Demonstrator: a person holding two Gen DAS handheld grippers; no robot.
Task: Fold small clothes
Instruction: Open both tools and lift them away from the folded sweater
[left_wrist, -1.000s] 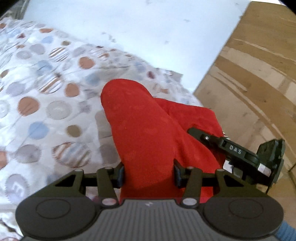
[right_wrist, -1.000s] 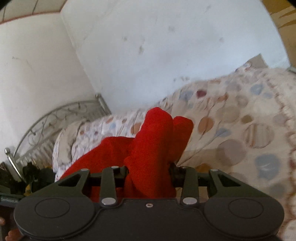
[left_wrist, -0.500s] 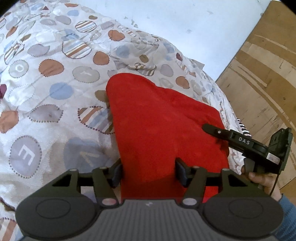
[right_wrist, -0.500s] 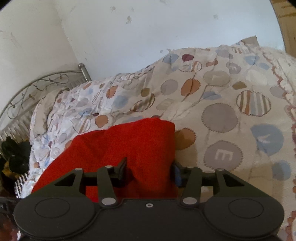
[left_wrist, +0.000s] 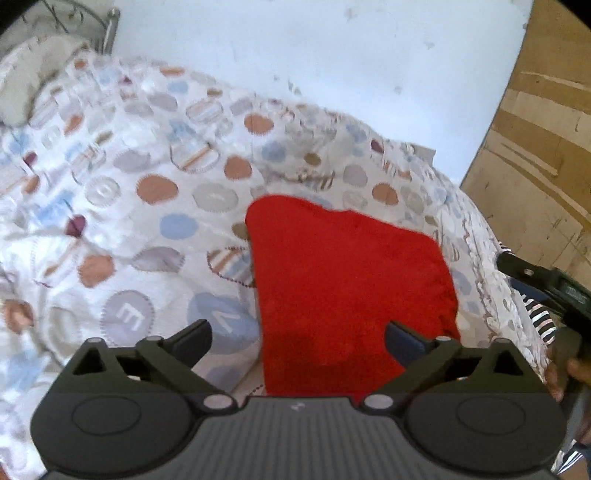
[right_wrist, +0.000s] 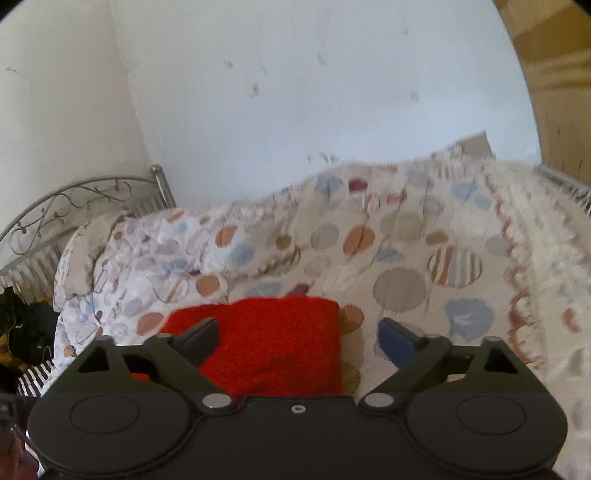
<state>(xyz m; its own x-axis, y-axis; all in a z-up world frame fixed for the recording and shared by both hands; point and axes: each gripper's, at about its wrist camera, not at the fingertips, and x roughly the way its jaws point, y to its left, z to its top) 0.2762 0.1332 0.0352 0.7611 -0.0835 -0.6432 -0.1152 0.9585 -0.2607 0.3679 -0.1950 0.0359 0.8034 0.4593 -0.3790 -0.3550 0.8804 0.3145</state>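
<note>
A folded red cloth (left_wrist: 347, 280) lies flat on the dotted bedspread (left_wrist: 129, 221). My left gripper (left_wrist: 297, 332) hangs over its near edge with the jaws opening wide; the cloth lies between the fingers and the pads do not touch it. In the right wrist view the red cloth (right_wrist: 277, 343) shows below my right gripper (right_wrist: 297, 330), whose jaws are also opening wide, clear of the fabric. The right gripper (left_wrist: 546, 284) also shows at the right edge of the left wrist view, held by a hand (left_wrist: 561, 373).
The bedspread (right_wrist: 406, 258) covers a bed against a white wall. A metal headboard (right_wrist: 74, 199) stands at the far end, with a dark heap of clothes (right_wrist: 22, 321) beside it. A wooden panel (left_wrist: 535, 147) rises on the right. A striped cloth (left_wrist: 539, 317) hangs at the bed's edge.
Both grippers let go of the red cloth and opened wide. The cloth went from lifted and bunched to lying flat on the bed. Both grippers drew back from it.
</note>
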